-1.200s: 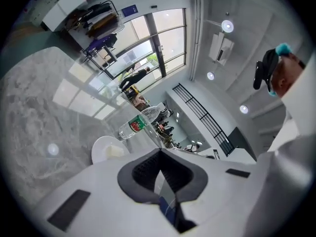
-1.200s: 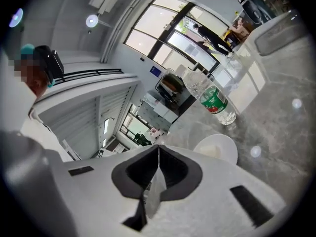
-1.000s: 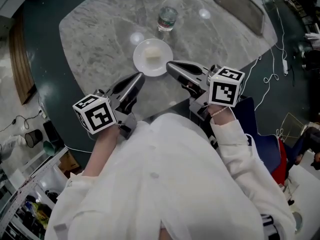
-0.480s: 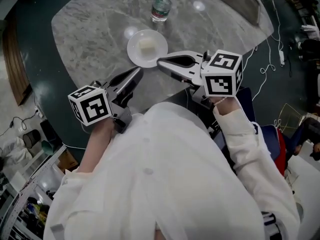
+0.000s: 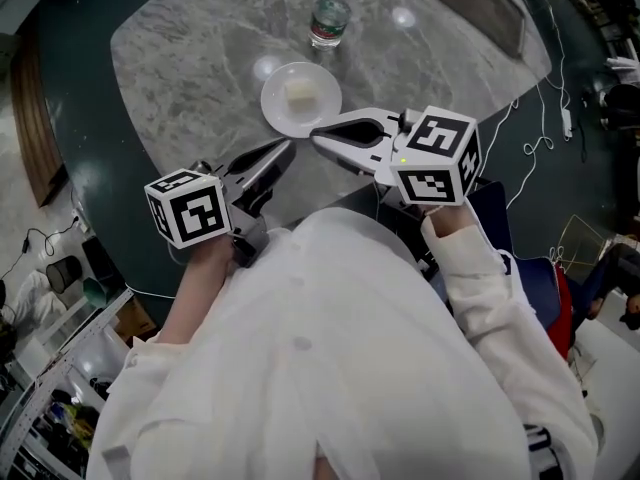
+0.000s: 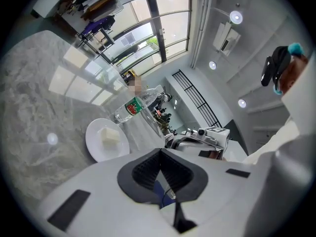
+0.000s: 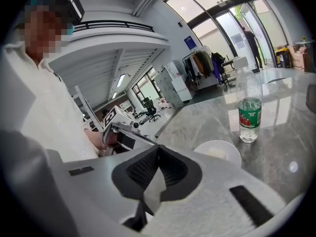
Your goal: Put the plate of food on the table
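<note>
Just ahead of closed right gripper (image 5: 320,135), plate (image 5: 279,104) on table (image 5: 190,58), left gripper (image 5: 284,147) closed too.

The table (image 5: 200,58) top is gleaming like polished grey veined stone. The white plate (image 5: 275,108) is shining, smooth and glazed. The water bottle (image 5: 330,18) is showing clear plastic. The left gripper (image 5: 285,148) and right gripper (image 5: 318,136) are showing matt white plastic shells and black ribbed pads (image 6: 140,174).

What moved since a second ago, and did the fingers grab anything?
The right gripper turned to point left, its tip close to the near rim of the plate. Nothing was grabbed; both grippers' fingers are shut and empty. The left gripper, plate, food and bottle stayed put.
</note>
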The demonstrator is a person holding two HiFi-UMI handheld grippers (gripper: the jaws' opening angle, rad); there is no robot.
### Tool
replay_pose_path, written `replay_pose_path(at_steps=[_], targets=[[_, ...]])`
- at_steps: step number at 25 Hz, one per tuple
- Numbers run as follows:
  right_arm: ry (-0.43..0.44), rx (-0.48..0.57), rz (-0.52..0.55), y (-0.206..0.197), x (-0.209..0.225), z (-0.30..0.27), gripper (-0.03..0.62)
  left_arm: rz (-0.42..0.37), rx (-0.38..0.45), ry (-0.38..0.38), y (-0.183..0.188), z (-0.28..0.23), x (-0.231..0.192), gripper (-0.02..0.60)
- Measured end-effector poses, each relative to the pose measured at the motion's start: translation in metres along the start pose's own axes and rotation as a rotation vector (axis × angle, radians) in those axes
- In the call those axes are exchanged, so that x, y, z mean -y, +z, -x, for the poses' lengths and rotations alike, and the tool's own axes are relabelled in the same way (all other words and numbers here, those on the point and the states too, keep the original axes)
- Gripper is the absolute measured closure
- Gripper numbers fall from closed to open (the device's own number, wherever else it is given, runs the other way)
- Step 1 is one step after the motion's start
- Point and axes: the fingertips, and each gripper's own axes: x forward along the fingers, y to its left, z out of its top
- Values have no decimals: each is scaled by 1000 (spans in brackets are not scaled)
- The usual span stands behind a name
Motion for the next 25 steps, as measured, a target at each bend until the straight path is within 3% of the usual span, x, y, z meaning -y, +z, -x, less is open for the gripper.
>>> replay_pose_path(at_steps=[11,15,21,25], targets=[[-6,-117,149,-26,-14,-24,591,3,-11,22,-4,0,-3,566],[-13,-120,133,-35,-15,-23,591,8,-14,36,-6,0,-5,566],[-101,-119,132,-41,-3,-20,592,6,-17,48,-7,1,-7,566],[-91,-112,118,-42,-4,-21,592,10,-23,51,-7,0,-8,566]])
